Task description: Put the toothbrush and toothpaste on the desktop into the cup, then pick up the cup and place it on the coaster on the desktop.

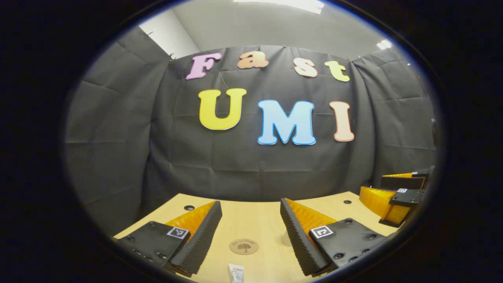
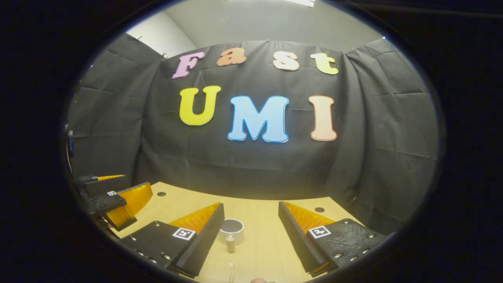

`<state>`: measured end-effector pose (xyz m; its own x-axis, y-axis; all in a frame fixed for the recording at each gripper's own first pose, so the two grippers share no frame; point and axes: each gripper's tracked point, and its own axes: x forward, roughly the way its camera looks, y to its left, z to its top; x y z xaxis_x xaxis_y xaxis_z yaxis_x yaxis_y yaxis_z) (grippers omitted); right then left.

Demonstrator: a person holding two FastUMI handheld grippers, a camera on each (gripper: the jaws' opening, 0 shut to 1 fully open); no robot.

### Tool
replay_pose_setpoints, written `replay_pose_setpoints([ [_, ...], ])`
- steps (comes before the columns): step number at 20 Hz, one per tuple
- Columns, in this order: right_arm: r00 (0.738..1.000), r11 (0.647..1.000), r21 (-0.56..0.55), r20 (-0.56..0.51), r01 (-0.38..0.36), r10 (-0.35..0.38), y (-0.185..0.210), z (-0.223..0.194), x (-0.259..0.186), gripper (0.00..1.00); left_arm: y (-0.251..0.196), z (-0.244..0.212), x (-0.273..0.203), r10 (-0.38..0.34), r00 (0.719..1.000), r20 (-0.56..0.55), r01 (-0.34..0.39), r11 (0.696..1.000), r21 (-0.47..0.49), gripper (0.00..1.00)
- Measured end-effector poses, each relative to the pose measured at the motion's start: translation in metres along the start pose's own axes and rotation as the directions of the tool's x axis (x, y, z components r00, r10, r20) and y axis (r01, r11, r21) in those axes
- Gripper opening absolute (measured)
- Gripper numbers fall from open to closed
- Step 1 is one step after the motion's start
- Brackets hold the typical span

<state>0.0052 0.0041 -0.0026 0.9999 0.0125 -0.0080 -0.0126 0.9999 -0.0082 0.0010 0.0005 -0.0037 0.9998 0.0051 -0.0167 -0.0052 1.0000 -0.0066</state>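
Hovering over desk (image 1: 251, 220), both grippers (image 1: 249, 236) (image 2: 249, 236) held wide open, empty. Toothpaste (image 1: 235, 272) near coaster (image 1: 244, 246); cup (image 2: 231, 228) upright. Step 1 pending: toothpaste pickup needed next, prob. w/ left.

Both cams ride low over the desk (image 1: 251, 220), facing the black cloth back wall (image 1: 243, 165) roughly head-on, w/ the desk's far edge near. Left gripper view sits left of the right gripper view, about level. Shared: wall, desk strip, each other's gripper at frame edge.
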Motion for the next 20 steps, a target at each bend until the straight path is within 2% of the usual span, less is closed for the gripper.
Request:
replay_pose_setpoints([
  [4, 0.999, 1.000, 0.006, -0.034, -0.012, 0.012, 0.002, -0.008, 0.005, 0.89, -0.002, -0.006, 0.001, -0.014, 1.000, -0.026, 0.014, 1.000, 0.003, 0.96],
  [7, 0.994, 0.999, 0.022, -0.105, -0.033, 0.036, 0.010, -0.028, 0.006, 0.89, -0.007, -0.027, 0.006, -0.034, 0.993, -0.116, 0.036, 0.999, 0.010, 0.93],
  [8, 0.991, 0.999, 0.026, -0.131, -0.037, 0.040, 0.011, -0.033, 0.007, 0.89, -0.007, -0.037, 0.009, -0.039, 0.988, -0.149, 0.041, 0.999, 0.010, 0.99],
  [10, 0.978, 0.998, 0.044, -0.197, -0.055, 0.063, 0.018, -0.050, 0.007, 0.89, -0.006, -0.057, 0.016, -0.055, 0.975, -0.214, 0.056, 0.998, -0.004, 0.96],
  [16, 0.908, 0.993, 0.079, -0.403, -0.084, 0.109, 0.034, -0.103, 0.006, 0.89, 0.011, -0.106, 0.012, -0.032, 0.915, -0.403, 0.029, 0.999, -0.015, 0.96],
  [20, 0.833, 0.992, 0.067, -0.537, -0.110, 0.129, 0.043, -0.138, 0.002, 0.89, 0.017, -0.145, 0.010, -0.032, 0.838, -0.545, 0.018, 0.999, -0.032, 0.97],
])
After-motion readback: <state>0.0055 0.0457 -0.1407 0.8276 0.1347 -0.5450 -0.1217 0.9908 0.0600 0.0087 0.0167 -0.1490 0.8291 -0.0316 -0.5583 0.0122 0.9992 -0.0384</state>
